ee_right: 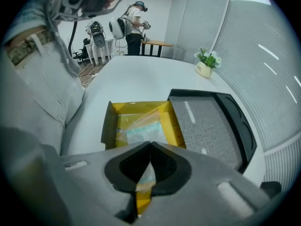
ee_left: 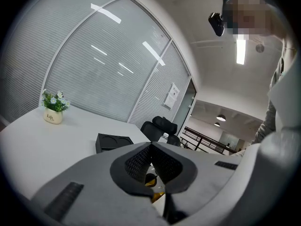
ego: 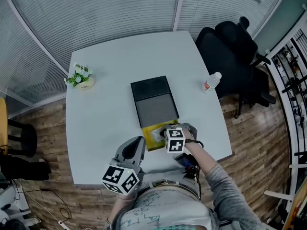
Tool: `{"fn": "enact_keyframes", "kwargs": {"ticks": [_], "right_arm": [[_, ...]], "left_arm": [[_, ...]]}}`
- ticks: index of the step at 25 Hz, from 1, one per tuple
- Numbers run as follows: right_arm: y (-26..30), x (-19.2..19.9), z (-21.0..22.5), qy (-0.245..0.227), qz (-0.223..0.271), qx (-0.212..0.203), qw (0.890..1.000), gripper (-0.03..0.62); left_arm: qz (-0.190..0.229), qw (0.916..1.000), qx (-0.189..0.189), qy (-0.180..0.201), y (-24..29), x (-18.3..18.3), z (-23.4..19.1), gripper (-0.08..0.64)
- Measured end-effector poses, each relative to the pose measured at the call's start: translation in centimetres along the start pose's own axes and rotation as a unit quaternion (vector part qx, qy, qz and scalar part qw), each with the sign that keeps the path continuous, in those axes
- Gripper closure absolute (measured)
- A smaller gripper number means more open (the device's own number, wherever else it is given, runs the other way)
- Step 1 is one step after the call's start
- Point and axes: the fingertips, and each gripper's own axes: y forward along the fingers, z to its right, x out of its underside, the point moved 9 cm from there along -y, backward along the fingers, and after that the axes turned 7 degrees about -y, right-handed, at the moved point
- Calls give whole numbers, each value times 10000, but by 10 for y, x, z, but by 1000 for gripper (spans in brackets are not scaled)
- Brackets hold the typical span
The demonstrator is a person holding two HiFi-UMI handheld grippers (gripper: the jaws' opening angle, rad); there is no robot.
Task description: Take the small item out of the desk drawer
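Grasping: the right gripper, pointing steeply down, is clenched on the near edge of the packet.
Packet: clear plastic with a pale blue-green piece inside; it lies in the drawer, its near end caught between the jaws.
Drawer: yellow, pulled out from the near end of the box toward the person.
Box: dark, flat, in the middle of the desk.
Left gripper: clenched with nothing in it, pointing almost level over the desk's near edge, just left of the drawer.
Plant: small pot near the far left corner.
Bottle: near the right edge, well apart from the box.
Chair: black, beyond the far right corner.
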Motion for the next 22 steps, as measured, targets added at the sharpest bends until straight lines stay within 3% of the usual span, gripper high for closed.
{"fn": "enact_keyframes", "kwargs": {"ticks": [22], "right_arm": [[-136,-37,4,-617,556,127,9965,589]], "left_arm": [[-149,9998,100,-29,1,11,8,561]]}}
